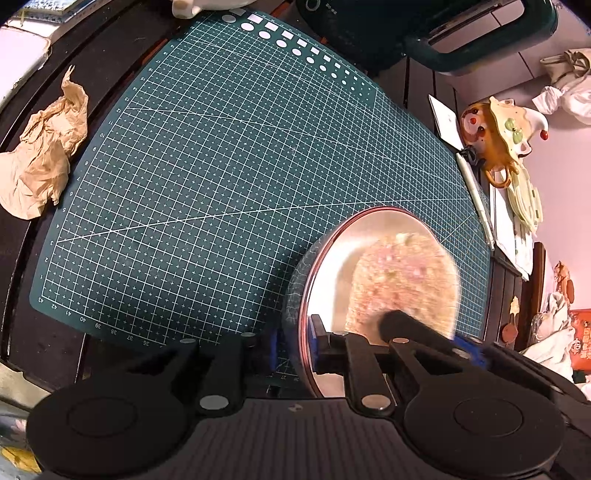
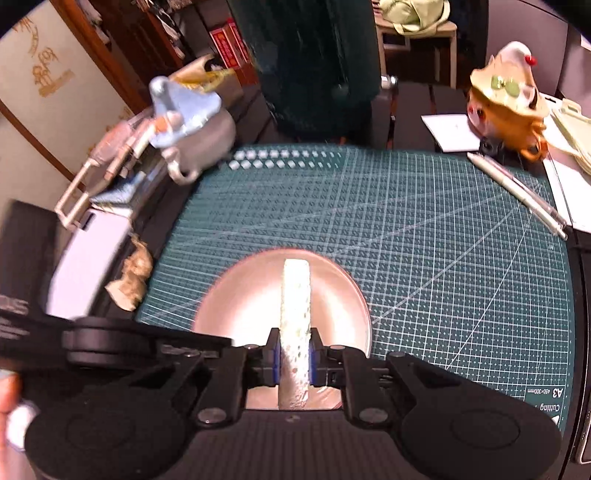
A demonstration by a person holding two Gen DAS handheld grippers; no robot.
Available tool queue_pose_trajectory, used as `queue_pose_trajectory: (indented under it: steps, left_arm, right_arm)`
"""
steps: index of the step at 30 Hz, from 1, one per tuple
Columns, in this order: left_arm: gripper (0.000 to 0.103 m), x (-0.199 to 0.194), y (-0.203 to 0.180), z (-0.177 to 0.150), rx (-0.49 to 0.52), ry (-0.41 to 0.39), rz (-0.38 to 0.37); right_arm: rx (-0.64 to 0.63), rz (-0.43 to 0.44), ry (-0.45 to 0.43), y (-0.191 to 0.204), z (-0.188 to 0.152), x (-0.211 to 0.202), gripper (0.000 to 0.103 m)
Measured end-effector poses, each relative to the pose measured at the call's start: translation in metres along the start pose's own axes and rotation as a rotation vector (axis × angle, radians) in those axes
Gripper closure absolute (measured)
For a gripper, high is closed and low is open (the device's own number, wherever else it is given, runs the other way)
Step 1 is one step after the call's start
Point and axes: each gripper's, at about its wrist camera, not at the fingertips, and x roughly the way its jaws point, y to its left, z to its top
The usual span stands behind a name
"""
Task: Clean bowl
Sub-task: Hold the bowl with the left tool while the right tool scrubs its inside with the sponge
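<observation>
A shiny metal bowl (image 1: 332, 266) with a reddish rim stands tilted on the green cutting mat (image 1: 221, 166). My left gripper (image 1: 295, 345) is shut on its near rim, one blue pad outside the wall and one inside. In the right wrist view the bowl (image 2: 251, 299) lies just ahead, and my right gripper (image 2: 295, 356) is shut on a pale yellow sponge (image 2: 295, 295) held edge-up over the bowl's inside. From the left wrist view the sponge (image 1: 406, 280) shows as a blurred round face inside the bowl.
A crumpled brown paper (image 1: 44, 155) lies off the mat's left edge. A pen (image 1: 476, 195), white papers and an orange ceramic figurine (image 1: 498, 136) line the right edge. A dark green appliance (image 1: 443, 29) stands at the back, and a metal kettle (image 2: 199, 144) at the back left.
</observation>
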Motion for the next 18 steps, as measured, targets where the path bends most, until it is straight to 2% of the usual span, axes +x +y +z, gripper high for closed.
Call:
queue_pose_trajectory:
  steps: [3,6,9,11,15,18]
  left_arm:
    - [0.086,0.000,0.001,0.000,-0.002,0.002,-0.002]
    - [0.086,-0.002,0.003,0.000,-0.010,0.005,-0.006]
    - [0.086,-0.004,0.004,-0.002,-0.011,0.006,-0.008]
    - [0.086,-0.004,0.005,-0.002,-0.008,0.007,-0.008]
    - [0.086,-0.005,0.007,0.000,0.000,0.010,-0.009]
    - [0.086,-0.005,0.011,0.001,-0.017,0.014,-0.021]
  right_arm:
    - [-0.027,-0.043,-0.007,0.004,-0.002,0.001,0.091]
    - [-0.084,-0.121,-0.050,0.011,-0.005,-0.011,0.091]
    - [-0.109,-0.144,-0.097,0.016,-0.005,-0.026,0.091]
    - [-0.099,-0.142,-0.132,0.016,-0.003,-0.036,0.091]
    - [-0.050,-0.016,-0.077,0.011,0.001,-0.027,0.091]
    - [-0.022,-0.015,-0.019,0.008,0.000,-0.004,0.091]
